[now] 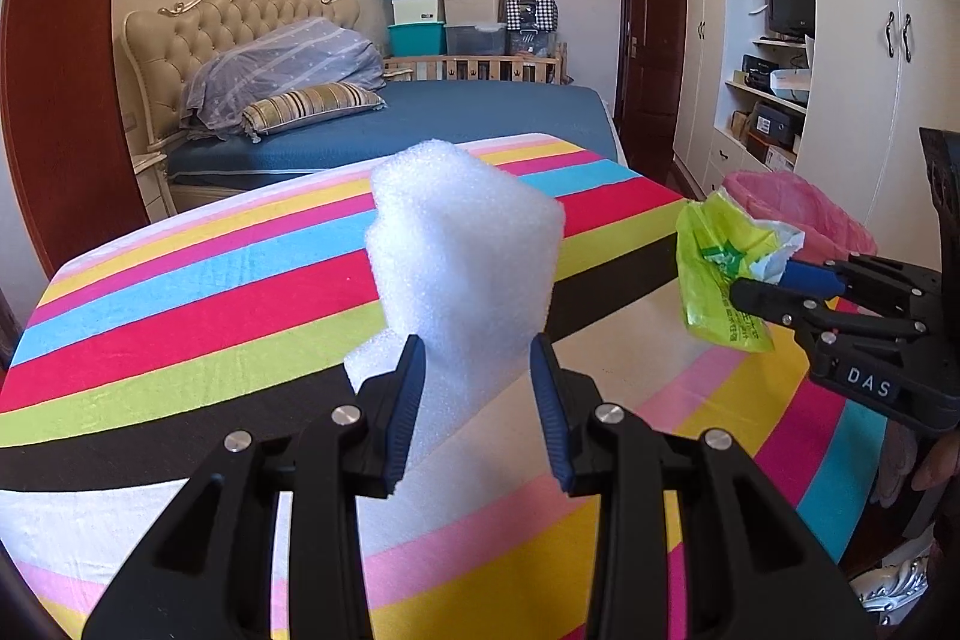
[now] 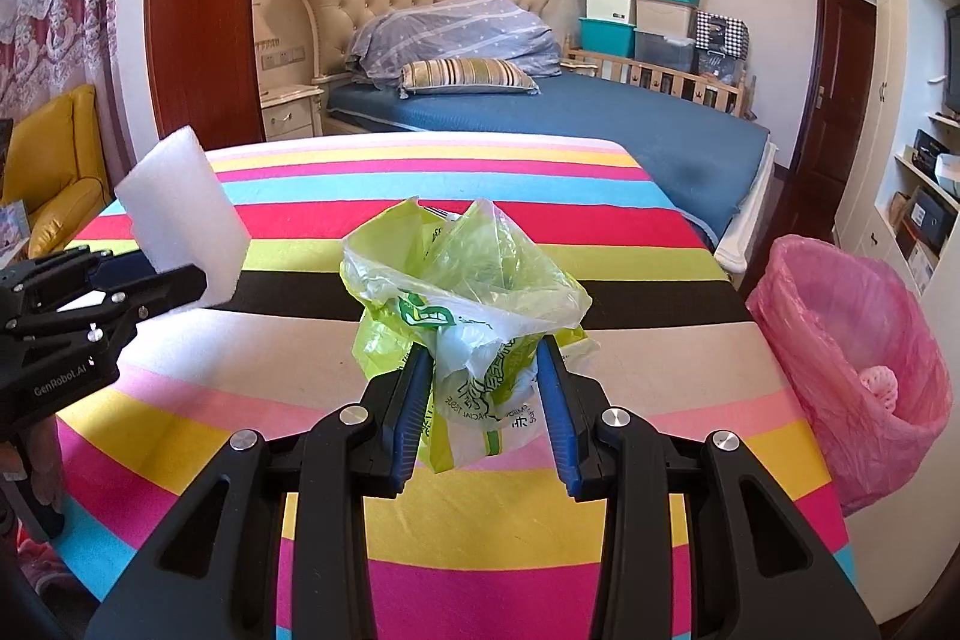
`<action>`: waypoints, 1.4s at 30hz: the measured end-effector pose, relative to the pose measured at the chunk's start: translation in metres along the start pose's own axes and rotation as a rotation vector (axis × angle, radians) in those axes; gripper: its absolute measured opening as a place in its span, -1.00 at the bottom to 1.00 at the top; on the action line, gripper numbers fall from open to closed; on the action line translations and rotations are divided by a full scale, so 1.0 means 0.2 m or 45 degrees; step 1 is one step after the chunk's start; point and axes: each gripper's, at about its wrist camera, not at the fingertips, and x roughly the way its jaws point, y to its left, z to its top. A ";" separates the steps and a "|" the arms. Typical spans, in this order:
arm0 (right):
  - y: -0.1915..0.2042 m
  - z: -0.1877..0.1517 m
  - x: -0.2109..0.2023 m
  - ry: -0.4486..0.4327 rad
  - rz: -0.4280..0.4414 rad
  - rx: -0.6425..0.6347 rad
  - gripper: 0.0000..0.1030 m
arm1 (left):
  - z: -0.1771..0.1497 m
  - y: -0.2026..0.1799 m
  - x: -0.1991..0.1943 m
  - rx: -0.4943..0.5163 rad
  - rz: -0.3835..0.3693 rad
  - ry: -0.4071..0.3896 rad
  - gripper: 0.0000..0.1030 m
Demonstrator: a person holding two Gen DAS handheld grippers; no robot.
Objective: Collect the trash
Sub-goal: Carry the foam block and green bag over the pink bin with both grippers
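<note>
Foam block (image 1: 462,256) in jaws, bin (image 2: 852,364) beyond.

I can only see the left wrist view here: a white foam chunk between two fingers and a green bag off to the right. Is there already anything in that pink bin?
Observer: Yes. In the right wrist view the pink-lined trash bin holds a small pink netted item near the bottom.
Operator: How is the green bag held?
Observer: The right gripper pinches the green plastic bag between both blue pads, lifted above the striped cloth.
Operator: Anything left of the table?
Observer: A yellow armchair stands there, behind the left gripper holding the foam block.
</note>
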 end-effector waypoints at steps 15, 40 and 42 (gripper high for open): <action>-0.12 -0.12 -0.13 -0.049 -0.031 -0.012 -0.31 | -0.01 -0.15 0.02 0.074 -0.021 0.029 -0.32; -0.72 -0.18 -0.48 -0.213 -0.267 0.184 -0.31 | 0.27 -0.69 0.13 0.219 -0.380 0.039 -0.31; -0.79 -0.17 -0.49 -0.218 -0.304 0.191 -0.31 | 0.33 -0.76 0.17 0.231 -0.419 0.035 -0.31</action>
